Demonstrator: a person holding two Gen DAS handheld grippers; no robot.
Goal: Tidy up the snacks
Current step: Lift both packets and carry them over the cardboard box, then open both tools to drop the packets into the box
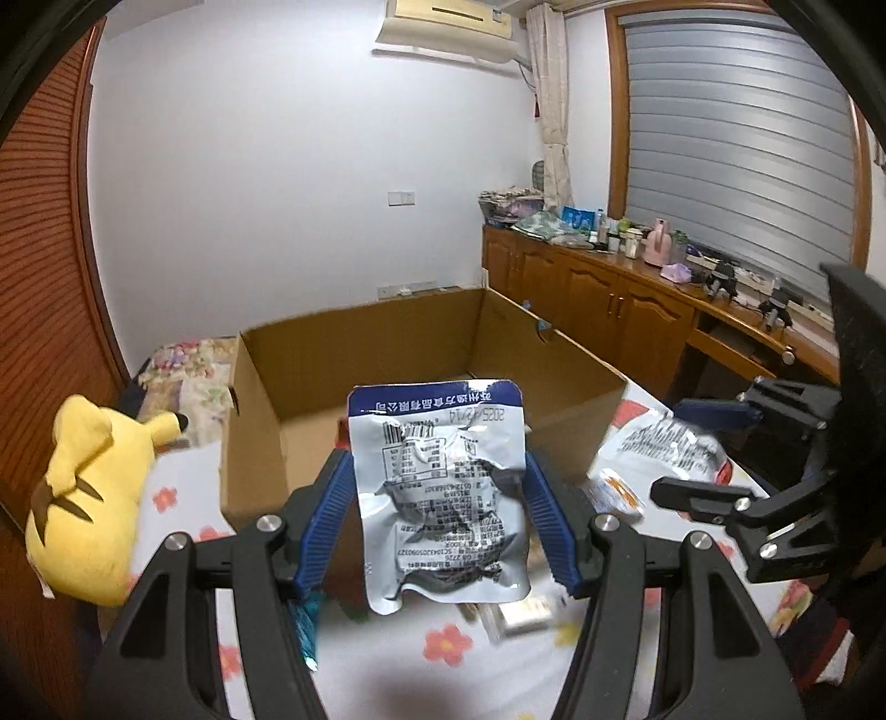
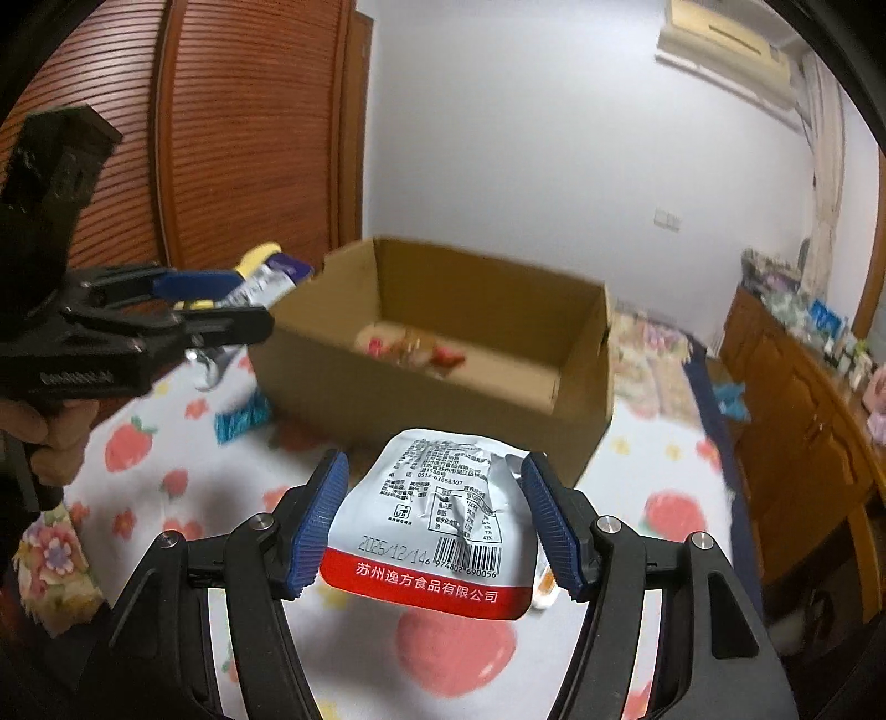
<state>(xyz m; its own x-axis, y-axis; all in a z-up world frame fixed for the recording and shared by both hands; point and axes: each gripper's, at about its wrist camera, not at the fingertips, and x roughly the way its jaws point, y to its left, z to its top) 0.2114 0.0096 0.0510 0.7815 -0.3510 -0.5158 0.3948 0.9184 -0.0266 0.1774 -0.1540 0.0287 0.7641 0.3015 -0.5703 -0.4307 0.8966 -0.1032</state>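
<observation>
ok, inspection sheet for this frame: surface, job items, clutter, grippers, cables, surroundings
surface: floral bedsheet.
job items: open cardboard box with a snack inside; blue-edged pouch; red-edged pouch.
clutter: yellow plush, loose packets on the sheet.
grippers: left gripper shut on the blue-edged pouch; right gripper shut on the red-edged pouch.
cables: nothing seen.
surroundings: wooden cabinets, air conditioner, blinds.

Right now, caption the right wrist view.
Right hand-held gripper holds a red-banded snack pouch before the cardboard box.
</observation>
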